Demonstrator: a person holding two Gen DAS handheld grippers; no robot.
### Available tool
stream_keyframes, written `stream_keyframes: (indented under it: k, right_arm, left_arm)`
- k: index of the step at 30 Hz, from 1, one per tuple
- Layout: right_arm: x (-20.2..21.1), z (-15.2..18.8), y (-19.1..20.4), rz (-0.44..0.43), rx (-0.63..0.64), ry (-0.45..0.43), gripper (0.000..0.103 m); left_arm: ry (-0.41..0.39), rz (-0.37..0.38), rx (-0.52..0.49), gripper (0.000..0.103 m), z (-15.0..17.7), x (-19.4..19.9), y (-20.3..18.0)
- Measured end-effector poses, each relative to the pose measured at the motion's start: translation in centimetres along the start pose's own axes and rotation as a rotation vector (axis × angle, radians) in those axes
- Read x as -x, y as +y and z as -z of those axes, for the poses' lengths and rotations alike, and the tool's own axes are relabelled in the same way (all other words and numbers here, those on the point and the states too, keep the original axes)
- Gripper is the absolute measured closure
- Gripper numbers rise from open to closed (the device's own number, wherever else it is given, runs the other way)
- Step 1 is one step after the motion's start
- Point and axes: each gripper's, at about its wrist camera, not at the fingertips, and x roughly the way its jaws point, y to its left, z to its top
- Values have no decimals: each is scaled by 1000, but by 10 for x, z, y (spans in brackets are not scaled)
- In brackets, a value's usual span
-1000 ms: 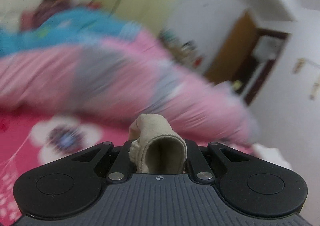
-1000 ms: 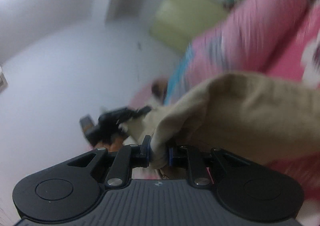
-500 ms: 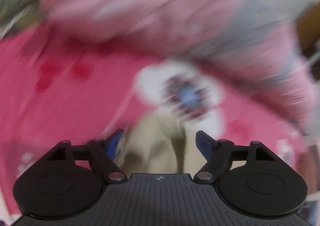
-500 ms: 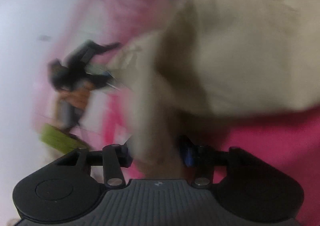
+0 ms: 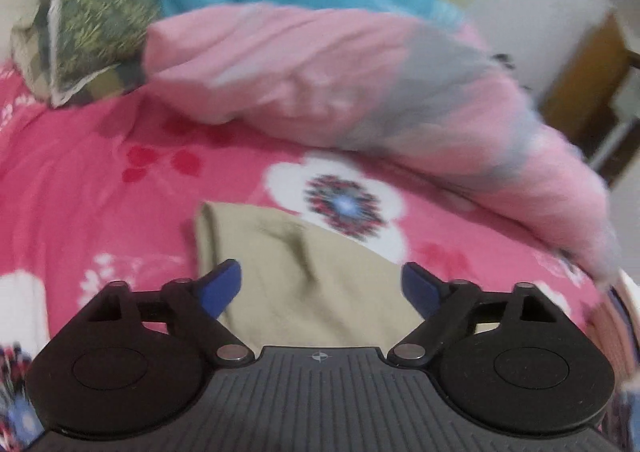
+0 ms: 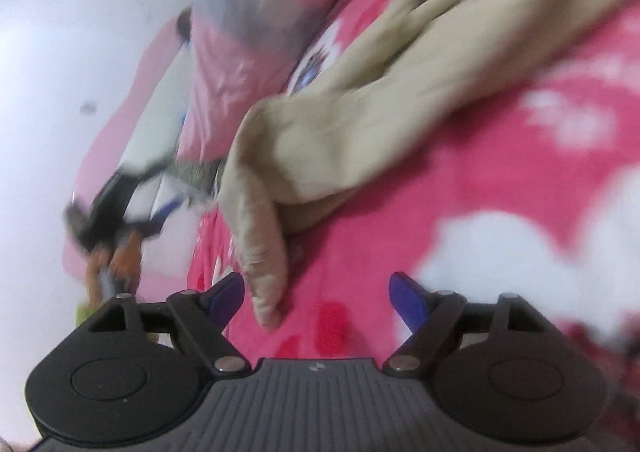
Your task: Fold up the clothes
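The beige garment (image 5: 304, 276) is down on the pink flowered bedspread (image 5: 100, 187) now, lying loose rather than folded: from the left side it looks fairly flat with one straight edge, but from the right a long rumpled piece of it (image 6: 360, 111) trails across the bed and ends in a narrow tip close to the tool. So I'd say the cloth has only been laid out, and the folding itself is mostly to come; the creases and that stray end want smoothing first. Both tools have just let go. The left gripper (image 5: 322, 288) has its jaws spread wide after opening, the cloth lying under and between them but not pinched. The right gripper (image 6: 316, 294) has likewise been opening, its blue pads apart, with the garment's tip just inside the left pad and nothing clamped. Both point forward and somewhat down at the bed, low over it. A pink and grey quilt (image 5: 360, 79) is heaped behind
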Motion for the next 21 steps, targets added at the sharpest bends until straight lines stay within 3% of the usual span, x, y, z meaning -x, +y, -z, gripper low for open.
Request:
stream_keyframes:
  k: [6, 7, 11, 14, 16, 20, 21]
  right_arm:
    - [77, -26, -50, 46, -105, -241, 19]
    - [109, -22, -64, 68, -114, -291, 19]
    - [139, -62, -91, 172, -173, -478, 13]
    - [161, -93, -115, 272, -270, -567, 13]
    - [165, -100, -115, 240, -286, -589, 13]
    - [135, -94, -75, 179, -93, -509, 13]
    - [129, -92, -64, 160, -48, -474, 13]
  left_arm:
    - [45, 79, -324, 1, 115, 27, -83]
    - [57, 70, -378, 1, 136, 23, -94]
    - [83, -44, -545, 2, 203, 2, -127]
    - [84, -140, -565, 3, 233, -9, -137]
    - [81, -178, -523, 5, 242, -7, -135]
    - [26, -193, -329, 9, 250, 10, -128]
    - [1, -151, -248, 9, 251, 17, -124]
